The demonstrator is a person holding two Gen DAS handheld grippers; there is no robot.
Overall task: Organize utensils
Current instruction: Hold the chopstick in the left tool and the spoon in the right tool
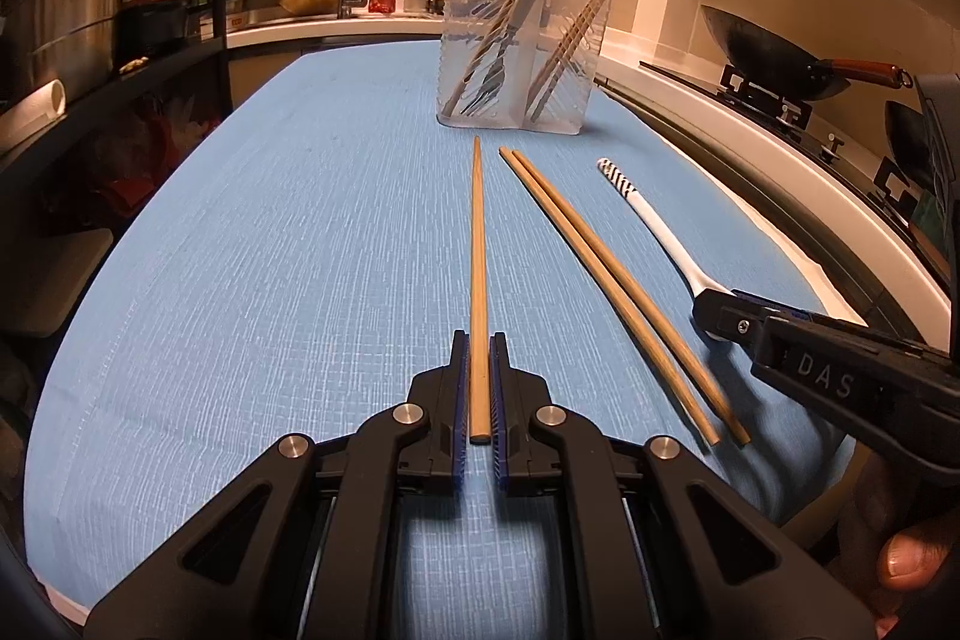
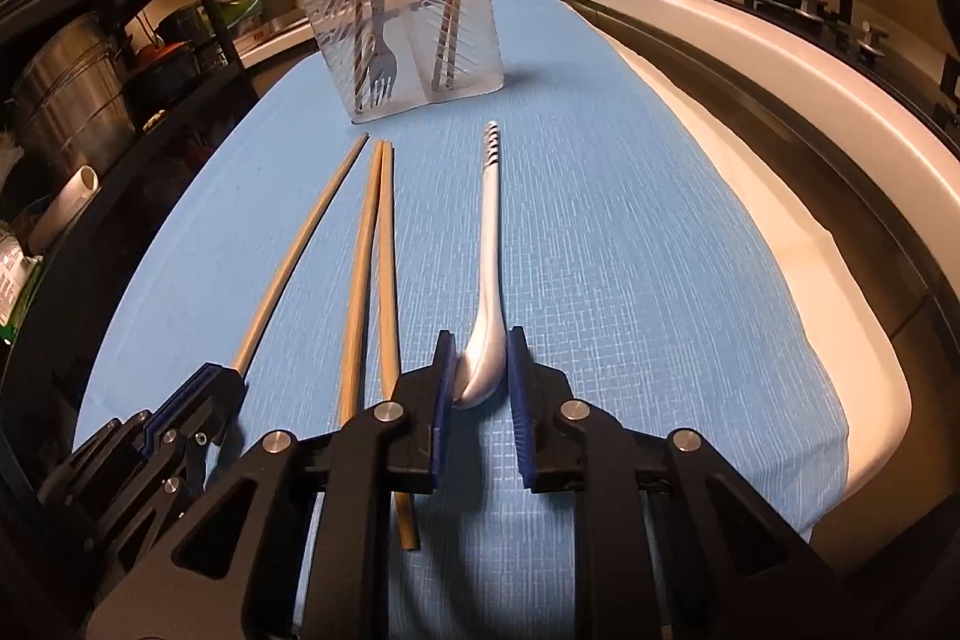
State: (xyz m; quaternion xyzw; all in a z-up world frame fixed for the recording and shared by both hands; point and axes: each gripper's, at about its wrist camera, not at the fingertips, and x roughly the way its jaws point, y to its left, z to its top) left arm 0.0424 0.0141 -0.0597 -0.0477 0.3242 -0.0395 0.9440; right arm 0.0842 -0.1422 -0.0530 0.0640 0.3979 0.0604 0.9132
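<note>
A clear plastic utensil holder (image 1: 522, 46) (image 2: 414, 22) stands on the blue mat, holding a fork and several chopsticks. My left gripper (image 1: 478, 358) is shut on a single wooden chopstick (image 1: 478, 250) that lies pointing at the holder; it also shows in the right wrist view (image 2: 294, 256). Two more chopsticks (image 1: 606, 280) (image 2: 375, 268) lie side by side to its right. My right gripper (image 2: 483, 364) is shut on the bowl of a white spoon (image 2: 489, 244) (image 1: 654, 226) with a striped handle tip.
The blue mat (image 1: 270, 232) covers a white counter. A stove with a black wok (image 1: 774, 52) runs along the right. A dark shelf with metal pots (image 1: 66, 10) stands at left. A sink and bottles sit at the back.
</note>
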